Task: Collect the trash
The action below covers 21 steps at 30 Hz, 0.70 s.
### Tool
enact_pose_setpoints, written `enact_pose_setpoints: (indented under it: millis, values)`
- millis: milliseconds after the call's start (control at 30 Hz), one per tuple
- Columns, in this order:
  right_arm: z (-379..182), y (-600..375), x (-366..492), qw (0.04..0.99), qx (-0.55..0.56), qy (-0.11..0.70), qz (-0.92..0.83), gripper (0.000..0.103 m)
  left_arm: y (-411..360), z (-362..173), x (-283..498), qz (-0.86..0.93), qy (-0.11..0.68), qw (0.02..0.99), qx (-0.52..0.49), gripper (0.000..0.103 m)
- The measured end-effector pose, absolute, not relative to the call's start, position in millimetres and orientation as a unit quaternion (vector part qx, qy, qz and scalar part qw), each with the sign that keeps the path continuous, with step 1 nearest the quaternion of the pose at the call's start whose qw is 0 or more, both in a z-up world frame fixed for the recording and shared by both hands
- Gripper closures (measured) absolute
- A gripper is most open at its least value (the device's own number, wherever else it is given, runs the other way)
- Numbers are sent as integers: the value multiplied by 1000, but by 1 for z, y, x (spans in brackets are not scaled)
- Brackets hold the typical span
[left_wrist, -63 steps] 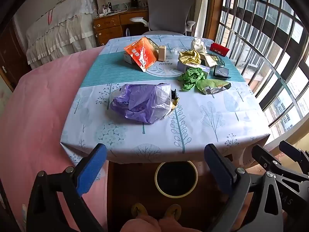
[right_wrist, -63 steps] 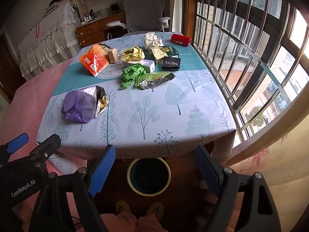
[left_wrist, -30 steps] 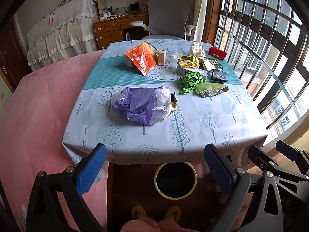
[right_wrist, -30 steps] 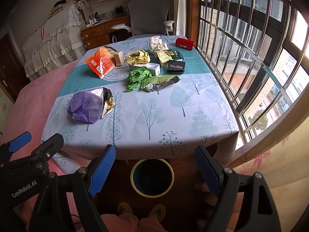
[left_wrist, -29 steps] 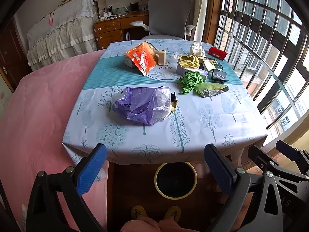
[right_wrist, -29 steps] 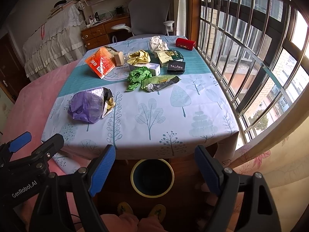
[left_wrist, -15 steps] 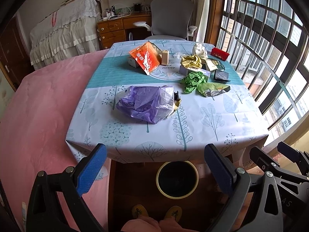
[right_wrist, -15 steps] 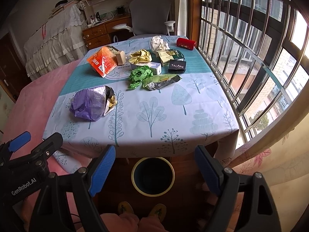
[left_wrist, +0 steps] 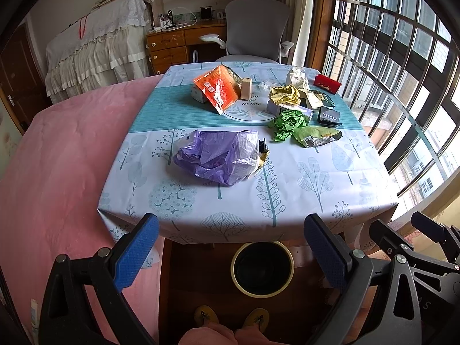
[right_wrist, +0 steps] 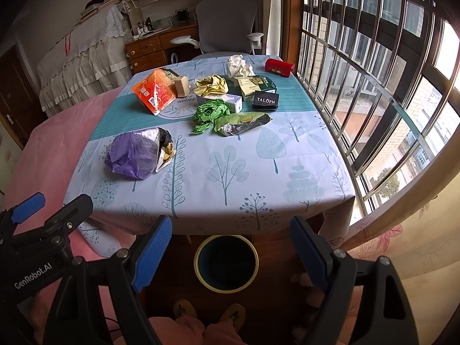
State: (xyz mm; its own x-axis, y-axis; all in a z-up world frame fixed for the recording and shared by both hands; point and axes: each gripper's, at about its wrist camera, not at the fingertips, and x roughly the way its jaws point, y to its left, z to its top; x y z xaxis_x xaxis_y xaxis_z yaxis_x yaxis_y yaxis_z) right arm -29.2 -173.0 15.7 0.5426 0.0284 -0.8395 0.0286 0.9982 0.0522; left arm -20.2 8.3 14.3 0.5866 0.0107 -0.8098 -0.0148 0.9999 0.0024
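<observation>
trash [left_wrist: 221, 155] lies untouched ahead of both wide-open, empty grippers, left gripper [left_wrist: 230, 247] and right gripper [right_wrist: 230, 247], which have pulled back slightly, so collecting hasn't begun

At frame centre lies a thin, crinkled, glossy purple plastic bag [left_wrist: 218, 156] on a smooth printed tablecloth [left_wrist: 304, 178]. Right of it, crumpled green paper [left_wrist: 287, 123] touches a wrapper [left_wrist: 319, 138] with a shiny foil lining. Lower centre, the bin [left_wrist: 263, 268] looks smooth. The blue fingertips [left_wrist: 136, 254] at the bottom are finely textured, matt.
</observation>
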Motion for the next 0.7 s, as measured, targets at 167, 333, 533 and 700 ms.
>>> enact_pose_setpoints:
  millis: [167,333,533,700]
  values:
    - [15,-174,-28,878,31,479,1,18,8,15,-19,8,453,891,-2,3]
    - [15,-174,-28,878,31,478,1,18,7,15,-19,5,453,892,-3,3]
    - [15,-174,-25,876,32,480,5,18,5,18,-13,3,450,893,-8,3]
    - [14,-173,-19,875,32,484,7,18,5,18,-9,6,451,892,-9,3]
